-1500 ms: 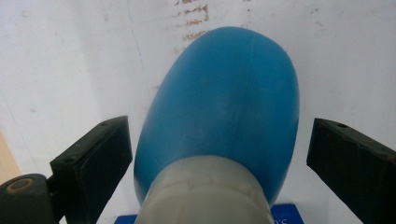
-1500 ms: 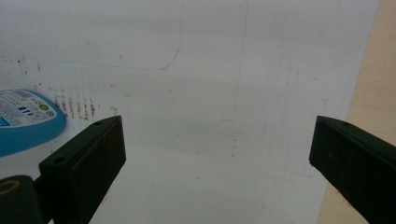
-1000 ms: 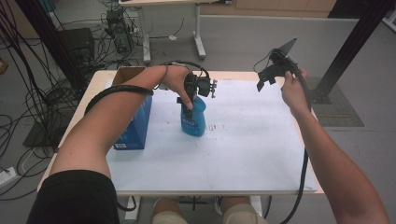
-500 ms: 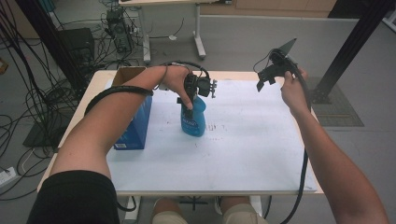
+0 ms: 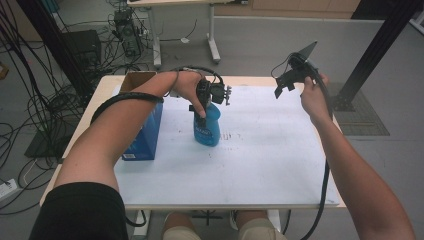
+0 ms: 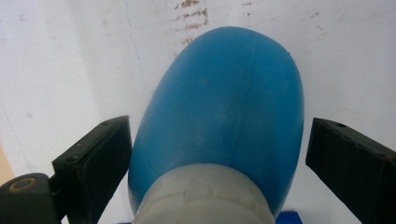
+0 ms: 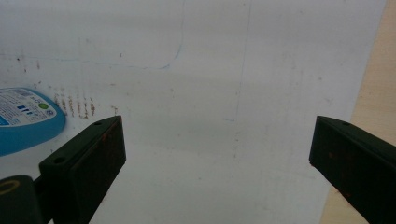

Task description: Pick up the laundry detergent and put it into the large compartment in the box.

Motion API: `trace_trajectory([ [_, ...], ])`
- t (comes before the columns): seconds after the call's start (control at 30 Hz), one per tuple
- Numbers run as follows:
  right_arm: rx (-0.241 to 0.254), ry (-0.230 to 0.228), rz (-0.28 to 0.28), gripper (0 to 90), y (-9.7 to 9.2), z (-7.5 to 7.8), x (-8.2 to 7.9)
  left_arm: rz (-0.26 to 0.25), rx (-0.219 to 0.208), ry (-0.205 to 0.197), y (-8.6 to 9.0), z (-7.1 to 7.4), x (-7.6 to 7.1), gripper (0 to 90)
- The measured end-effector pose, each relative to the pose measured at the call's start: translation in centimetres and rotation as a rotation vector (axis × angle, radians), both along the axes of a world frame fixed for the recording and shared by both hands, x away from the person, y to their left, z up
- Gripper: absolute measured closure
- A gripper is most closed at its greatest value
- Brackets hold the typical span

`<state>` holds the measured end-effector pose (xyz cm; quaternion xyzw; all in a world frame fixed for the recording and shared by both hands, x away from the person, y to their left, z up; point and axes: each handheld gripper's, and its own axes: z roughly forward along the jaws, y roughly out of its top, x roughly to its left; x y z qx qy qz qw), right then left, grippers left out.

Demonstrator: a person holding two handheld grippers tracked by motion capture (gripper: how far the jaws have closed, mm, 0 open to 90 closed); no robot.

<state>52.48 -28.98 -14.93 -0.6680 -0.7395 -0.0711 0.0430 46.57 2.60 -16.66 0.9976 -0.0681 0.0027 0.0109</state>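
Blue box (image 5: pixel 145 137) seen standing on white sheet (image 5: pixel 260 165) at table's (image 5: pixel 107 85) left edge. Brown marks (image 7: pixel 77 106) noted on sheet. Cables (image 5: pixel 30 115) strewn across floor.

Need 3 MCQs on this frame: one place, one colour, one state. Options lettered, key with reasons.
1. Where is the blue box relative to the blue bottle?
A. On its left in the high view
B. On its right
C. Stacked on top of it

2. What colour is the bottle's cap?
A. Red
B. White
C. Black

3. How is the left hand-held gripper set?
A. Shut on the box
B. Open, jaws either side of the bottle
C. Lying flat on the table

Key: 1 A, the box stands at the table's left edge; 2 B, the left gripper view shows a white cap; 3 B, gaps show beside both jaws.
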Motion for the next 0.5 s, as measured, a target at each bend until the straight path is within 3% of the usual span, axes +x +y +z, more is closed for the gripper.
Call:
trace_trajectory([
  [0.5,0.002,-0.001,-0.003,3.7,-0.11,-0.10,-0.02,0.001,-0.004,0.000,0.02,-0.16,0.03,7.9],
])
